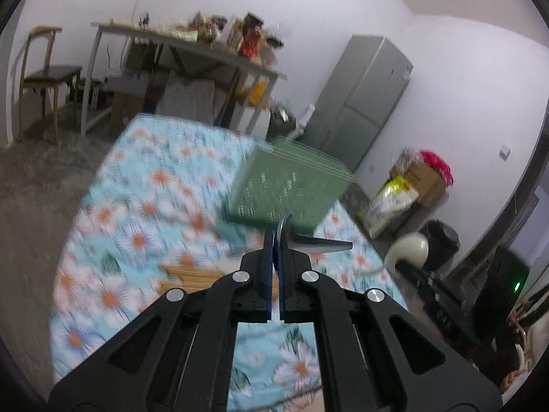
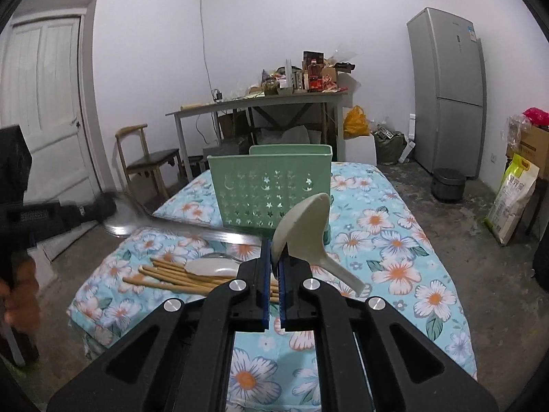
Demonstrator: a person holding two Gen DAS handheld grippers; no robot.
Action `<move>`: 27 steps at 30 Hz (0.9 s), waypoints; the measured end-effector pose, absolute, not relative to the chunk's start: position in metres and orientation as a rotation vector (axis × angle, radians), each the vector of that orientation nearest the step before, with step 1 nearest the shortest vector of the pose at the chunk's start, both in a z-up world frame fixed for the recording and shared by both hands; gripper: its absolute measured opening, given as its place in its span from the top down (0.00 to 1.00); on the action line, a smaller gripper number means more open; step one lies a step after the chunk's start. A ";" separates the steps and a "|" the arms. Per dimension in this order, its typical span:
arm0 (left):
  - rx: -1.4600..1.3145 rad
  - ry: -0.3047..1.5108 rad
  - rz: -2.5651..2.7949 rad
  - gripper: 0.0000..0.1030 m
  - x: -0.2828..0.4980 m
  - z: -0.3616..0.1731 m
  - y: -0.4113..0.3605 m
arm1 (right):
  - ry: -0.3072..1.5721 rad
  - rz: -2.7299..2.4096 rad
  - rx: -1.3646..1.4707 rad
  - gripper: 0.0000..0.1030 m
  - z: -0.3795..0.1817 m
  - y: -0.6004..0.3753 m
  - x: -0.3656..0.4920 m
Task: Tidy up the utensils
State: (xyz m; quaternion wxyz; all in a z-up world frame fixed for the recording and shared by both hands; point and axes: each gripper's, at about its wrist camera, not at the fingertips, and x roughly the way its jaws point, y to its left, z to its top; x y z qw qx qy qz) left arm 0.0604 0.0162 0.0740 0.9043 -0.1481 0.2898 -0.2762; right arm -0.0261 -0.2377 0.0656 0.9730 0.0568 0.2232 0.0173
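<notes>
We grip metal spoon (image 1: 310,245) in left gripper (image 1: 277,240), jaws clenched. Right gripper (image 2: 274,254) clamps white spoon (image 2: 308,226). Green holder (image 2: 271,189) upright on floral table (image 2: 394,240); chopsticks (image 2: 164,274) beside it.

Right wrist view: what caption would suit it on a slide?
Right claw pinches a white ceramic spoon before the green utensil holder; a metal spoon crosses from the left.

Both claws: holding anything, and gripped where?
Left claw pinches a metal spoon by its bowl rim, handle out sideways. Right claw pinches a white ceramic spoon by its bowl edge.
</notes>
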 end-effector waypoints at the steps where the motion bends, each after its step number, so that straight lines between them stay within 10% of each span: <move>1: -0.305 0.579 -0.565 0.99 0.063 0.081 0.019 | 0.445 0.041 0.123 0.96 0.068 -0.239 -0.026; 27: 0.117 0.559 -0.332 0.99 0.197 0.153 -0.051 | 0.403 0.102 0.154 0.96 0.075 -0.238 -0.025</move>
